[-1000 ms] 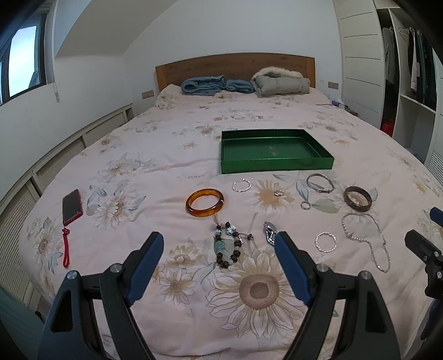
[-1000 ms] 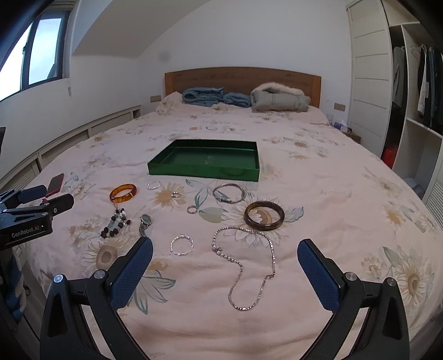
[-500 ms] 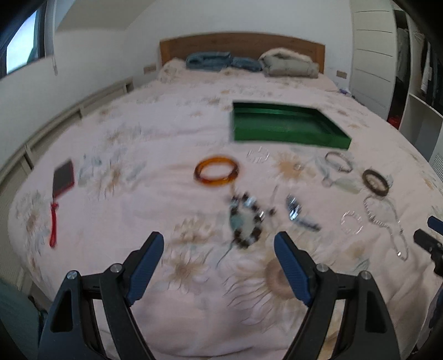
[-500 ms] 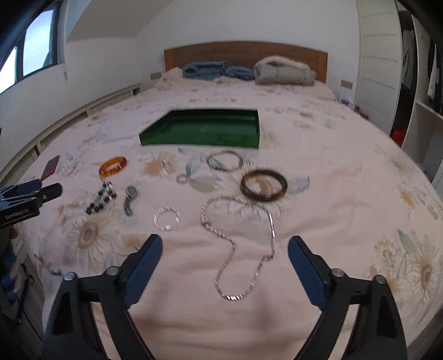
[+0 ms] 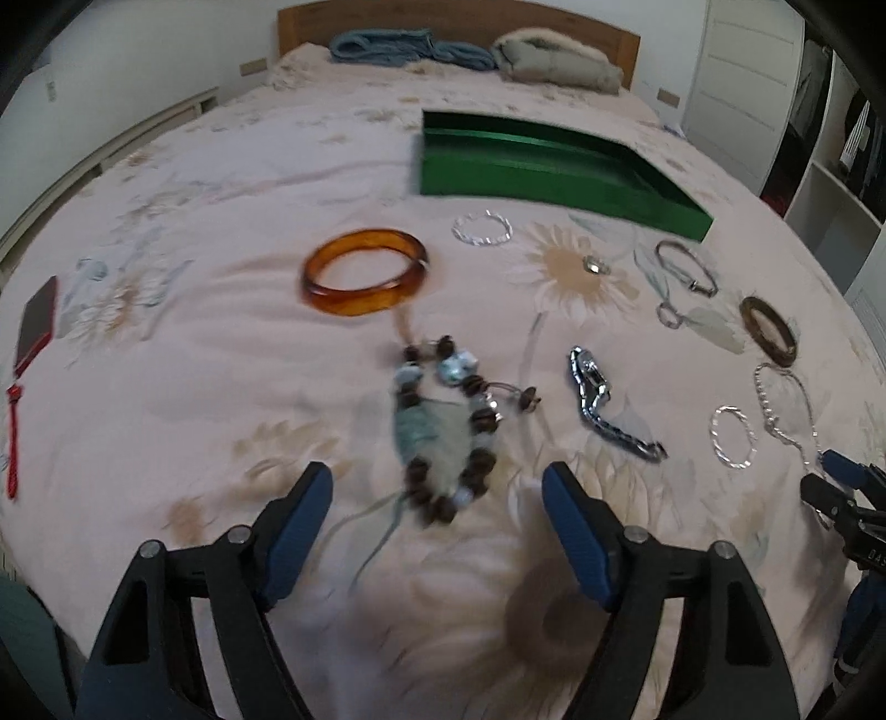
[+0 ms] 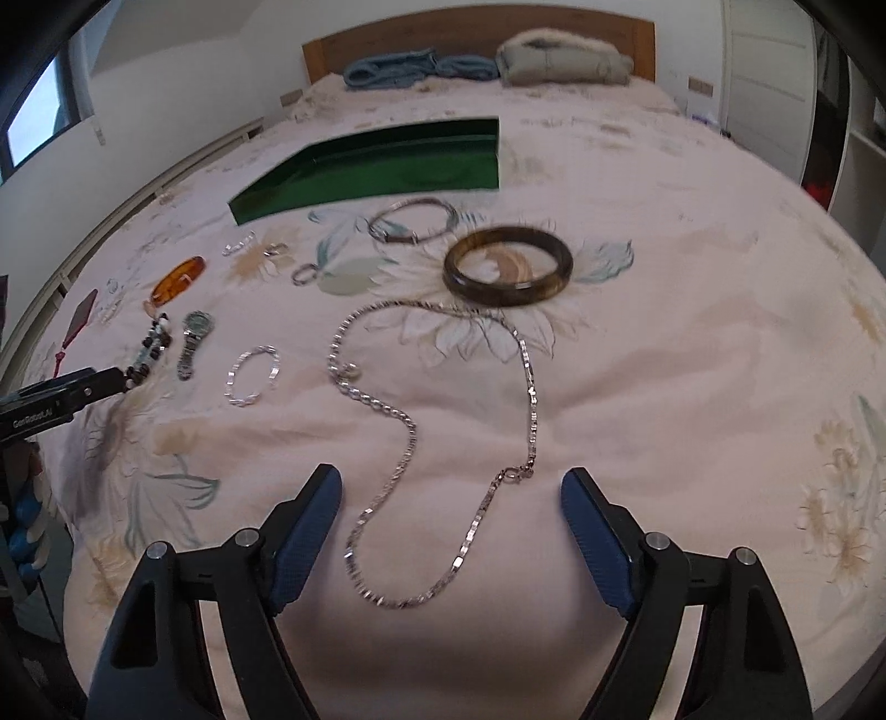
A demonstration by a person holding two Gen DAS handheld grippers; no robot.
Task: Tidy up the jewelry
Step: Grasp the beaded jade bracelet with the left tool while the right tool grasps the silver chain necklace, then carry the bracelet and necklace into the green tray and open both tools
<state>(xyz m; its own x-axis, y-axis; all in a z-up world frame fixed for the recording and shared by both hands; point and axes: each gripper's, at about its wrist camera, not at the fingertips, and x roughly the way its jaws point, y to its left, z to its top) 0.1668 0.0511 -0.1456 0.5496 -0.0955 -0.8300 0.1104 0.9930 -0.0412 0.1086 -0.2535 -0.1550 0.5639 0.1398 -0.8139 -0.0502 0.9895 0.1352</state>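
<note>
Jewelry lies on a floral bedspread in front of an empty green tray [image 5: 554, 183] [image 6: 387, 171]. My left gripper [image 5: 437, 493] is open, low over a brown-and-turquoise bead bracelet [image 5: 443, 432]. An amber bangle [image 5: 362, 271] and a silver watch [image 5: 601, 404] lie near it. My right gripper [image 6: 451, 498] is open, just above a long silver chain necklace [image 6: 432, 421]. A dark brown bangle [image 6: 506, 271] lies beyond the chain. Small silver bracelets [image 6: 252, 374] and rings [image 6: 303, 273] lie scattered between them.
A red phone [image 5: 36, 324] with a red strap lies at the bed's left edge. Folded blue and grey bedding [image 5: 470, 52] sits by the wooden headboard. A wardrobe [image 5: 830, 138] stands at the right. The left gripper tip [image 6: 66, 390] shows in the right wrist view.
Both grippers have moved forward and down toward the bed. The left now hovers over the bead bracelet, the right over the chain necklace. Both stay open.
</note>
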